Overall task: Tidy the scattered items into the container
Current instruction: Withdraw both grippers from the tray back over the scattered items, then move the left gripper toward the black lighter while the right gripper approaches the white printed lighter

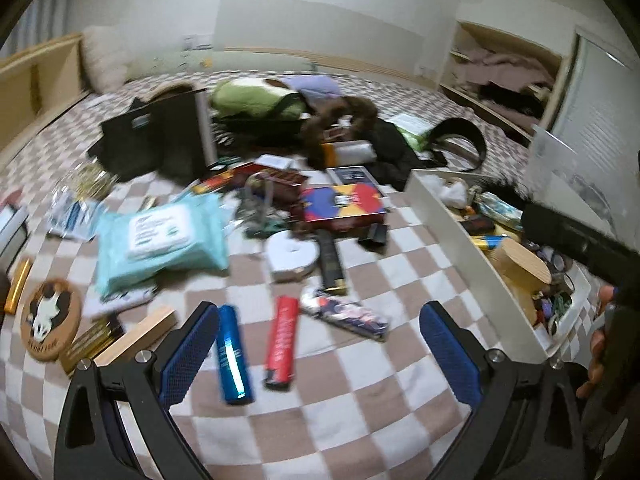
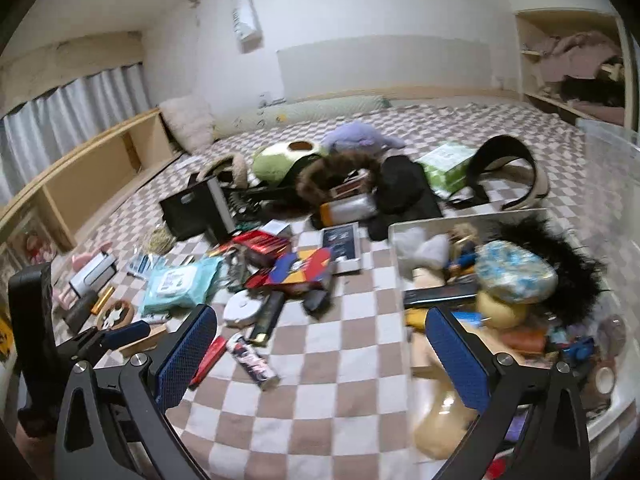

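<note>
Left gripper (image 1: 320, 344), jaws wide and empty, hovers over a blue tube (image 1: 234, 354) and red tube (image 1: 282, 342), seemingly choosing; right gripper (image 2: 322, 354), also spread empty, sits beside the full bin (image 2: 394, 240).

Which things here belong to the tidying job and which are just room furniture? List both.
Job: white container, blue tube, red tube, wipes pack, colourful box, open left gripper.

Not part of it: wooden shelf, curtain, wall closet.
</note>
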